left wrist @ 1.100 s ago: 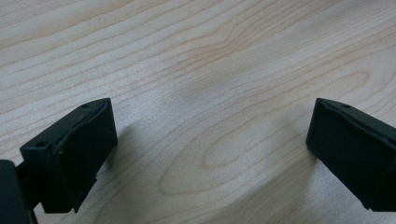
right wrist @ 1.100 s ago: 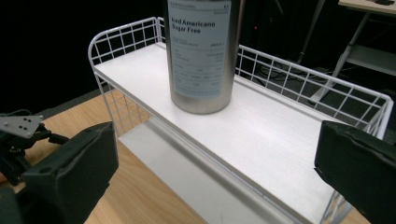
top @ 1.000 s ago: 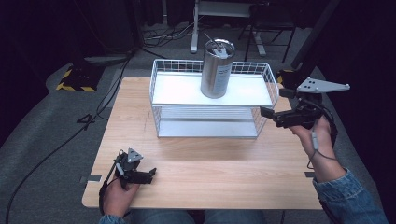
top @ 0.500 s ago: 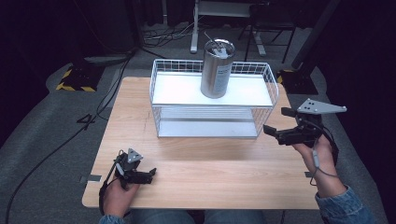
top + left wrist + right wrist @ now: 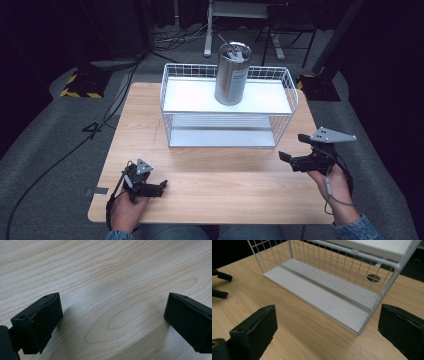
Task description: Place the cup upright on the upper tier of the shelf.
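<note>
Metal canister upright on the top shelf of the white wire rack; right gripper low beside the rack's right end, jaws wide though just closing a little, nothing between them; left gripper wide on the table — risk: a jaw snagging the wire and toppling the canister.

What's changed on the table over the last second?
The right gripper has come down from beside the rack's upper shelf to just above the table, its jaws closing a little with nothing between them. The left gripper, metal canister and wire rack stayed put.
</note>
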